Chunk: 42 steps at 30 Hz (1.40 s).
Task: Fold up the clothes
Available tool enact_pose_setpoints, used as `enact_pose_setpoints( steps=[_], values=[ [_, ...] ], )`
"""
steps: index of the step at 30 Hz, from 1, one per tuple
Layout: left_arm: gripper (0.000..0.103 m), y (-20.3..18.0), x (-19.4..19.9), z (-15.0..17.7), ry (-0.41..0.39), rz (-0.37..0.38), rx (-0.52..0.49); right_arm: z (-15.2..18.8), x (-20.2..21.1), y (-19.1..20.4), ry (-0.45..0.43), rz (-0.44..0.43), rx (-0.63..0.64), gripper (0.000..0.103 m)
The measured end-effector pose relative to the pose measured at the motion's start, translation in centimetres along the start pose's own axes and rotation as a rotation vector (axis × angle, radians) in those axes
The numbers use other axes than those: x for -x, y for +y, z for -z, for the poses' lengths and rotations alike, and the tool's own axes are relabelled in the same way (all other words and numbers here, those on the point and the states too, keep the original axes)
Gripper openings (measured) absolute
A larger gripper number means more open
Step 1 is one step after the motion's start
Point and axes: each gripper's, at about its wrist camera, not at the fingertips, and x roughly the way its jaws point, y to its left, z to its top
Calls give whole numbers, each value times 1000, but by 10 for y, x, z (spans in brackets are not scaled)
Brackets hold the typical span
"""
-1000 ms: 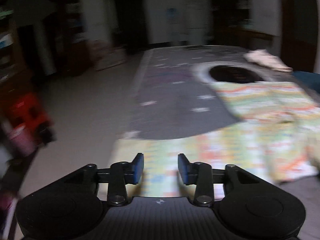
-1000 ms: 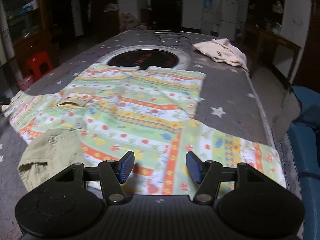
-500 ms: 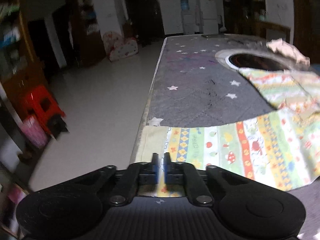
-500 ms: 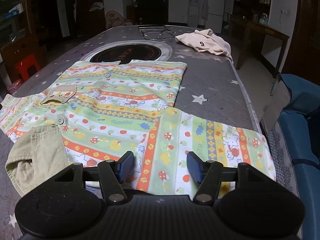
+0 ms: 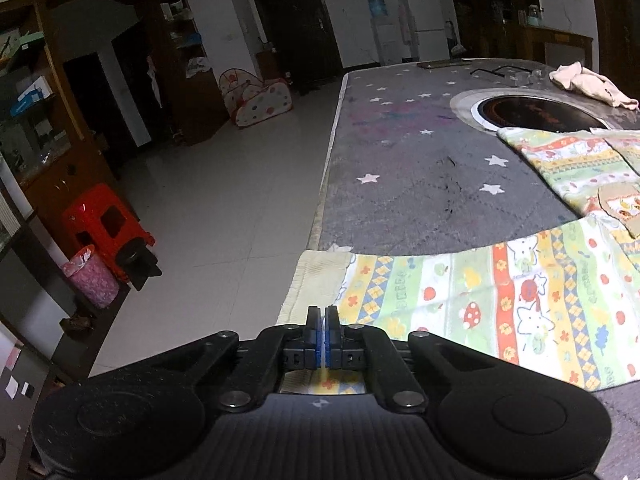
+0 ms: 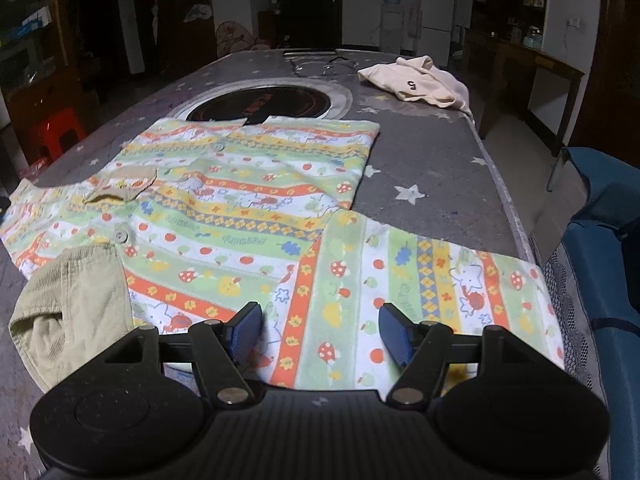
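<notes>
A colourful striped children's shirt (image 6: pixel 248 200) lies spread flat on the grey star-print table (image 6: pixel 432 160), sleeves out to both sides, with a khaki corduroy collar (image 6: pixel 72 300) at the near edge. In the left wrist view my left gripper (image 5: pixel 322 314) is shut on the shirt's left sleeve (image 5: pixel 500 300) close to its pale cuff (image 5: pixel 316 280), at the table's left edge. My right gripper (image 6: pixel 320 328) stands open just above the right sleeve (image 6: pixel 420 280), with the cloth between and below its blue fingers (image 6: pixel 246 326).
A cream garment (image 6: pixel 416 84) lies crumpled at the far right of the table. A round black hob (image 6: pixel 260 104) is set into the table beyond the shirt. A blue chair (image 6: pixel 600 240) stands to the right; a red stool (image 5: pixel 104 220) and pink bin (image 5: pixel 90 276) are on the floor left.
My left gripper has closed from open onto the left sleeve near the cuff and steadied. The right gripper moved right over the right sleeve and stayed open.
</notes>
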Motion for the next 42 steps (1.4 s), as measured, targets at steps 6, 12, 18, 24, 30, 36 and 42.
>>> enact_pose_setpoints(
  steps=[6,12,18,24,30,36,42],
  values=[
    [6,4,2,-4,4,2,-7,3,9,-19,-11,-3,-65,67],
    [9,11,10,-10,4,-1,-2,8,13,-44,-11,46,-131,66],
    [15,16,20,-18,-4,-2,14,16,18,-72,-20,126,-192,65],
    [22,-1,37,-33,-46,55,7,21,18,-91,2,190,-244,61],
    [27,-40,52,-38,-81,179,-65,19,26,-87,-22,185,-247,60],
    [30,-82,55,-33,-100,243,-147,4,16,-60,-23,138,-173,60],
    [36,-65,41,-18,-67,162,-86,-11,3,-20,-28,25,-70,60]
  ],
)
